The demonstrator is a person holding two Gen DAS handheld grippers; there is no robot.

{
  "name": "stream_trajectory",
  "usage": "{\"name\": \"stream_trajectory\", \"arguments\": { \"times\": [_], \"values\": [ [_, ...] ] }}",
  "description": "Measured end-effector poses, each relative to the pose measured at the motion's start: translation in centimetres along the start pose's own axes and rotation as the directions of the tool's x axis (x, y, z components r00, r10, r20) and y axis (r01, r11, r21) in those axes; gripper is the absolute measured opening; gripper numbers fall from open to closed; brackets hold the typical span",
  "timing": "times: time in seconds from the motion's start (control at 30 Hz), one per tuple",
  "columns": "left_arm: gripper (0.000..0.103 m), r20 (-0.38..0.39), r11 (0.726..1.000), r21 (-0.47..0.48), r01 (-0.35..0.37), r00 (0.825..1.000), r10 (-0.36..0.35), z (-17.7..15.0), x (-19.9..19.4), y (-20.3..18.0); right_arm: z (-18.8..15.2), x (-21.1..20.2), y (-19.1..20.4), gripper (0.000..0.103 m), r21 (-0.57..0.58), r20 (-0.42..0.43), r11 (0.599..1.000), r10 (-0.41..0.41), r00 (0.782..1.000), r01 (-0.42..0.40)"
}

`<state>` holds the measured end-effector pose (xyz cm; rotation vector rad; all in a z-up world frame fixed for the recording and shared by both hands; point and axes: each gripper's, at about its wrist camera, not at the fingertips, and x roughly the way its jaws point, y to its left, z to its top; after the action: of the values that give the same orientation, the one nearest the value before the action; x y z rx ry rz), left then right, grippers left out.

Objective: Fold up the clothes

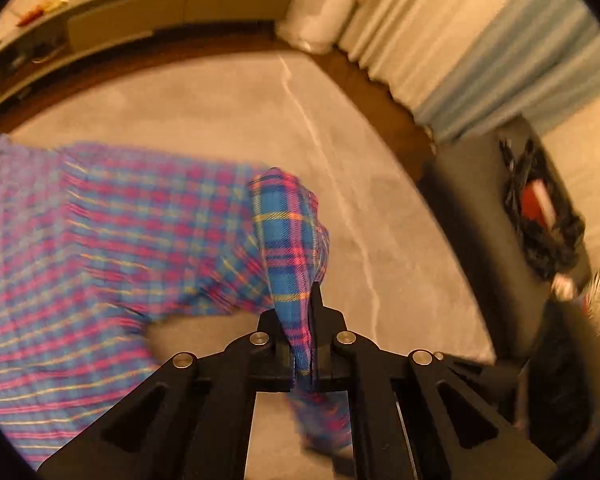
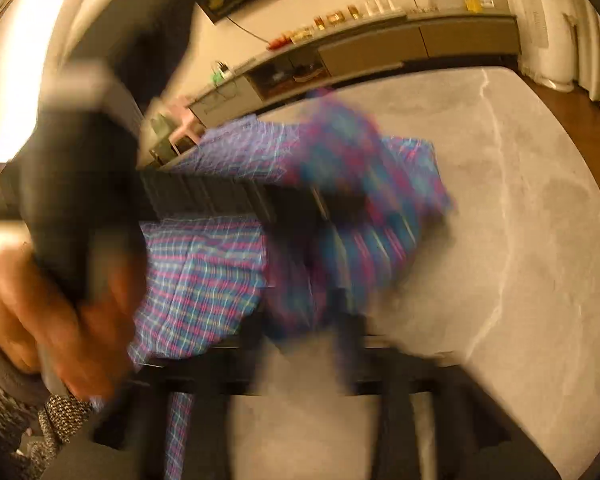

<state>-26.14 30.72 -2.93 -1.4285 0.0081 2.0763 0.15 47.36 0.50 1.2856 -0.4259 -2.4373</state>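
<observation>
In the left wrist view, a blue, pink and yellow plaid cotton garment (image 1: 112,240) is spread across the left half of the frame over a grey marbled tabletop (image 1: 380,184). One corner or cuff of it is drawn up into a narrow strip at lower centre, where it is pinched between the pressed-together fingers of the black left gripper (image 1: 306,344); a short tail hangs below the jaws. The hold appears intended to carry that edge over the body of the cloth for a fold.

In the right wrist view, heavily blurred, the same garment is seen bunched at centre, with the left hand (image 2: 56,312) and its black tool crossing from the left of the frame. The right gripper (image 2: 332,360) is smeared along the lower edge; cloth seems to lie at its fingers, but whether it is pinched cannot be told.
</observation>
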Motion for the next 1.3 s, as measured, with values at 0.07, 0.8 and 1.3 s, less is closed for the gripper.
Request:
{"name": "stream_trajectory", "arguments": {
  "times": [0.07, 0.8, 1.3],
  "values": [
    [0.006, 0.050, 1.000, -0.013, -0.010, 0.999, 0.010, 1.4, -3.1, 1.1, -0.7, -0.4, 1.5, 0.072, 0.011, -0.007, 0.999, -0.048, 0.999, 0.048],
    [0.006, 0.363, 0.958, -0.158, -0.240, 0.888, 0.283, 9.1, -25.8, 15.1, -16.9, 6.3, 17.8, 0.004, -0.200, -0.096, 0.885, -0.445, 0.891, 0.420],
    [0.006, 0.465, 0.846, -0.499, -0.188, 0.765, 0.445, -0.3, -38.7, 40.9, -14.9, 11.3, 37.5, 0.004, -0.549, 0.017, 0.813, -0.222, 0.975, 0.195]
  ]
}}
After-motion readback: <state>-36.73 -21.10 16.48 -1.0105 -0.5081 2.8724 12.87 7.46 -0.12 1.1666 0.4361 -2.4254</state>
